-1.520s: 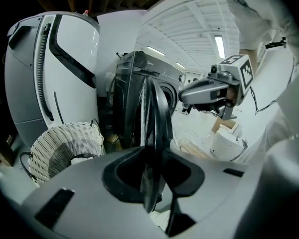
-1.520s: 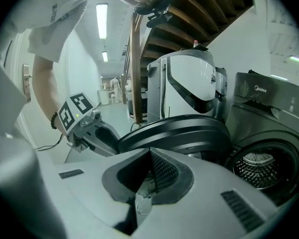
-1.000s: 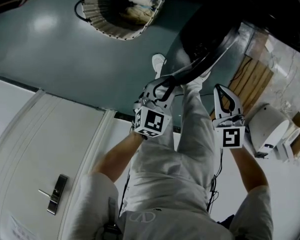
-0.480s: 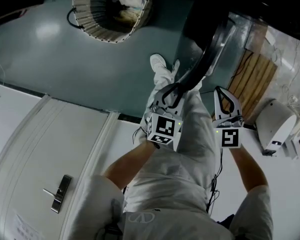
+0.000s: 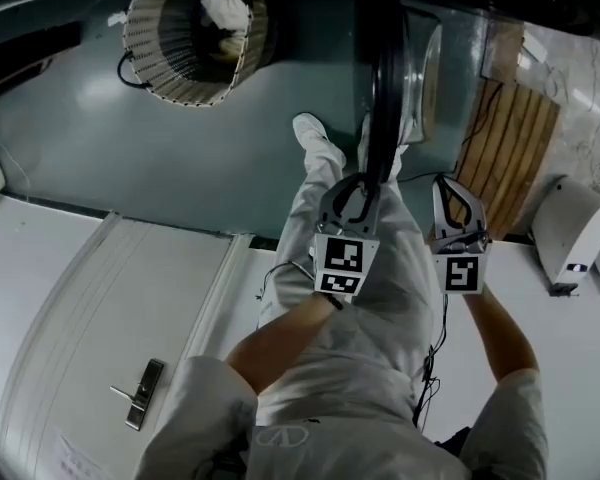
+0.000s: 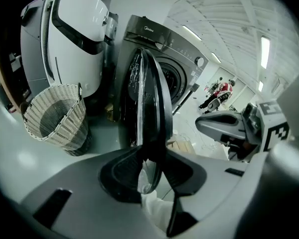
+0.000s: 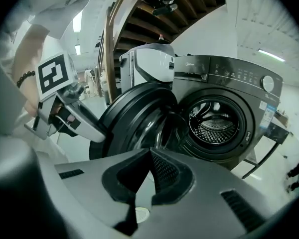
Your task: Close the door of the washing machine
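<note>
wicker laundry basket is seen at the upper left of the head view, on the grey-green floor, with pale cloth inside. just right of it the washing machine door is shown edge-on, swung partway out from the machine. the door's rim is straddled by the left gripper. in the left gripper view the jaws are held apart with the rim between them, having just been opening, and whether a pad touches the rim cannot quite be made out. further right, the right gripper is held beside the left one and apart from the door, its jaws pressed together with nothing between them. in the right gripper view the dark front-loading washing machine is seen with its drum exposed and the door ajar to its left. a wooden pallet is seen at the far right of the head view.
</note>
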A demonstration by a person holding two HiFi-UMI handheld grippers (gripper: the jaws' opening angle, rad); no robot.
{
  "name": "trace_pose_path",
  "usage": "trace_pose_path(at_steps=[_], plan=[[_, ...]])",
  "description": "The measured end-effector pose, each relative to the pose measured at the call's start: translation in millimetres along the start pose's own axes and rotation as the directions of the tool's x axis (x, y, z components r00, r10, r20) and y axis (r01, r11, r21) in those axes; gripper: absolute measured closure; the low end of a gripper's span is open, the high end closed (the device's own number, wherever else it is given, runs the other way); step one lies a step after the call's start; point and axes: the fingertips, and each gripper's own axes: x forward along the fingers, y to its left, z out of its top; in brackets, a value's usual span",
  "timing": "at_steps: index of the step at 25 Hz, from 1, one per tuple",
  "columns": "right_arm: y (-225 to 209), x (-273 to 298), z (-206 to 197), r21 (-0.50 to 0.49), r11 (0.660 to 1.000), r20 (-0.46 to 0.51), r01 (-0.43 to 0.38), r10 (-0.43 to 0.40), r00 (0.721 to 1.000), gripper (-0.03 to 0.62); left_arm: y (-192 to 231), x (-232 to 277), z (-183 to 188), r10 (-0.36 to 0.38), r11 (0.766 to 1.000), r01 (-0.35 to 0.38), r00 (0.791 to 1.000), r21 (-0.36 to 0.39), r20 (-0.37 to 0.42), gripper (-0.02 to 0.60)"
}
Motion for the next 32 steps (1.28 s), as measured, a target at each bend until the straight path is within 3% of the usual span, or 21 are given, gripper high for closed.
trace_pose_path(at_steps=[9,19,32], plan=[[-14,-28,-40,0.033,0.999,0.002,0.022,-0.022,1.000,0.583,-42,22,6,-0.003,0.999,0.000,0.999,-0.052,-0.049,0.451],[-4,-42,-76,0.022,1.000,-0.002,-0.018,0.018,1.000,0.582,-82,50,17,-0.060,0.990,0.045,0.992,-0.133,-0.115,0.430],[0,-32,-116,0.068,0.998,-0.006,-0.017,0.018,1.000,0.465,-123,79,35,-0.095,0.979,0.068,0.986,-0.190,-0.135,0.411]])
